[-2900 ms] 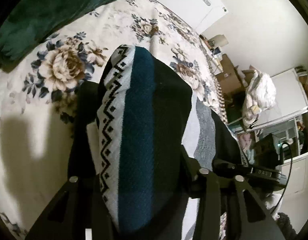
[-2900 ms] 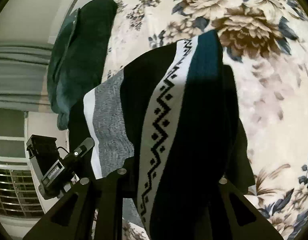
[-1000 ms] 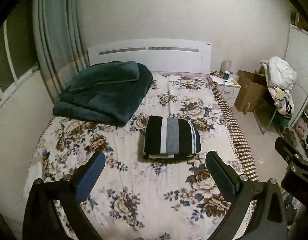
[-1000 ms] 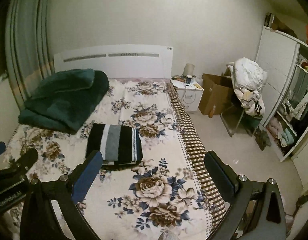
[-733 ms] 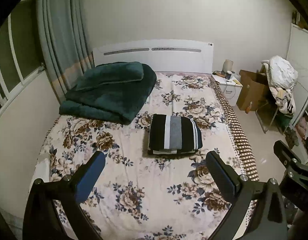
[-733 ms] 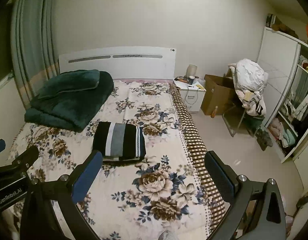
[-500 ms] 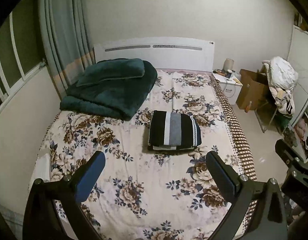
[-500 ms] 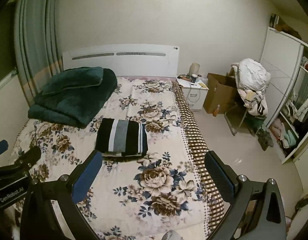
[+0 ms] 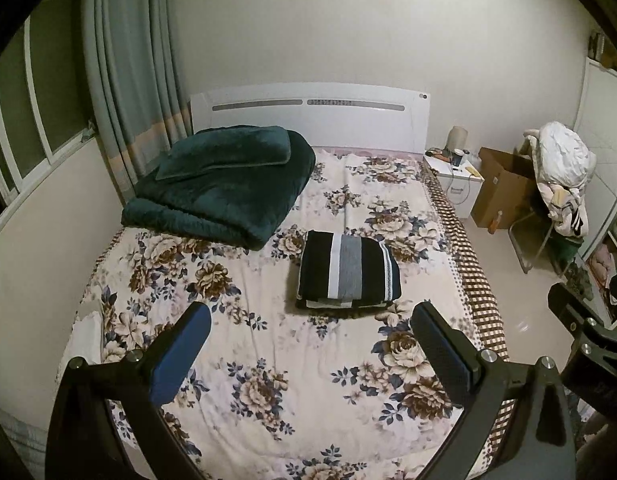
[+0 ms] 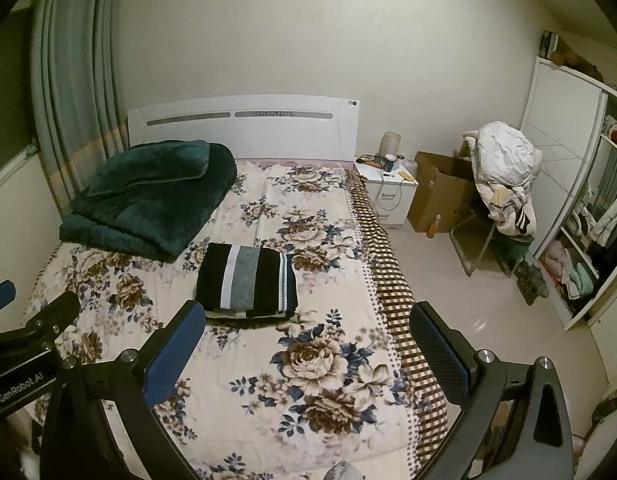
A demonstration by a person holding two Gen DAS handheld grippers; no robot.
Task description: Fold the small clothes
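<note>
On the left, my left gripper (image 9: 308,350) hangs over the foot of the bed (image 9: 268,360), its fingers (image 9: 180,356) spread wide with nothing between them. From here the sweater (image 9: 348,270) is well beyond my fingertips, toward the headboard (image 9: 308,120). Far left of the sweater stands the curtain (image 9: 124,92); nearer, on the headboard side, lies a dark green blanket (image 9: 224,184), folded into a thick pad and kept clear of the sweater, I judge so the middle of the bed is free for folding.

The sweater sits at about mid-bed, a little toward the right edge, as a flat rectangle with its black, white and grey stripes running toward the headboard. Its layers show stacked at the near edge and no sleeve sticks out, so I take this piece to be folded and set down.

Right of the sweater, my right gripper (image 10: 306,344) is also gaping wide and empty, held back at the foot of the bed beside the left. Further right, off the bed, are a nightstand (image 10: 386,192), a box (image 10: 440,194) and a chair piled with clothes (image 10: 504,168). If another garment is due, I judge that pile the likely source.
</note>
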